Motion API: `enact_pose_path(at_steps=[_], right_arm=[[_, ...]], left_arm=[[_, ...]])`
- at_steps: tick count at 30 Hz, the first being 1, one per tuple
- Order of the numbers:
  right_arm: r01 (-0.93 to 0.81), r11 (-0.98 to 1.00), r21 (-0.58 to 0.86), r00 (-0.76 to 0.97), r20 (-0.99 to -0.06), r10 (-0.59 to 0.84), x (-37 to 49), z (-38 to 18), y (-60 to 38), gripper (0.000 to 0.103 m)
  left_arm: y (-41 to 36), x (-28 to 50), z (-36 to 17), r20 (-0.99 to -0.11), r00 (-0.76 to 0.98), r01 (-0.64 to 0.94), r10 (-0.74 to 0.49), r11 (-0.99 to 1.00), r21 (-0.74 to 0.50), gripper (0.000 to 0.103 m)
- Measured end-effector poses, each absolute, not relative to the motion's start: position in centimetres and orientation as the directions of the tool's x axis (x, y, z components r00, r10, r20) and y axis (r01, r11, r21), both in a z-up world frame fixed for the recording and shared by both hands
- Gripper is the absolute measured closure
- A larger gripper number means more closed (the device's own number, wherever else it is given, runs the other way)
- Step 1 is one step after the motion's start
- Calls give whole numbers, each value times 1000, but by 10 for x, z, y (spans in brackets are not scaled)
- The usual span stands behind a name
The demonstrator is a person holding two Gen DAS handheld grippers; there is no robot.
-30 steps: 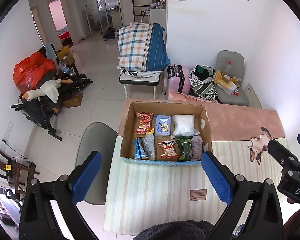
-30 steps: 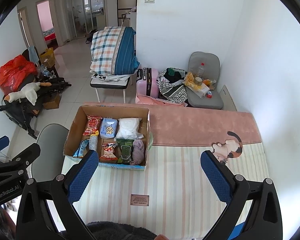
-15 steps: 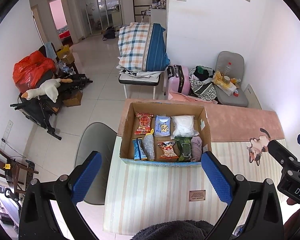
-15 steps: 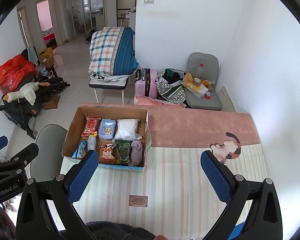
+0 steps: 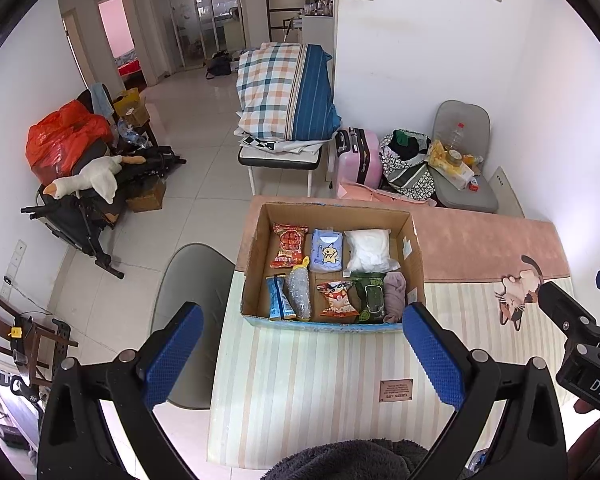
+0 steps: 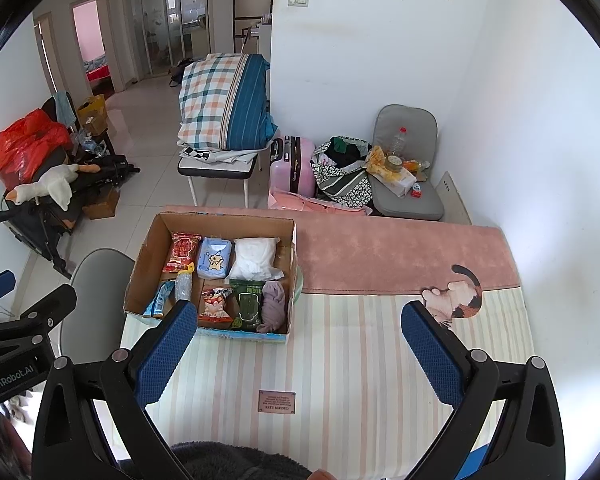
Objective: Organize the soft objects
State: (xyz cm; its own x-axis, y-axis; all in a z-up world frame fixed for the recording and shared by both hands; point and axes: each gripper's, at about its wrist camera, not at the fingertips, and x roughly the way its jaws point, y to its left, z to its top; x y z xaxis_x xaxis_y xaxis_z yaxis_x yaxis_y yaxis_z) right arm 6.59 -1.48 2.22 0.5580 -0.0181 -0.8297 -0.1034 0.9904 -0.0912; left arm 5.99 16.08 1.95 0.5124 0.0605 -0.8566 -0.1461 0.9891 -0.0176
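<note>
Your left gripper (image 5: 300, 356) and right gripper (image 6: 296, 350) hang spread wide, empty, above the striped mat: likely survey height. Soft packets sit sorted inside the brown cardboard box (image 5: 414, 248).

Ahead of my fingers, past the table, a plaid pillow (image 5: 286, 92) is piled on a bench, with a pink suitcase (image 5: 358, 157) just to its right and a grey chair (image 5: 464, 168) heaped with clutter in the corner. Far to my left, a stuffed goose (image 5: 88, 180) lies beside a red bag (image 5: 62, 140), and another grey chair (image 5: 190, 280) stands close on my left.
</note>
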Motion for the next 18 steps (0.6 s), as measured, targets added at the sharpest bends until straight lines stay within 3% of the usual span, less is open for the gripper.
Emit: enact_pose_path(at_steps=[18], right_arm=[[-116,990,-83,549,-836,-6,61,20,-14,0]], left_arm=[[161,62,17,-860,506,-144,64,990,-11,1]])
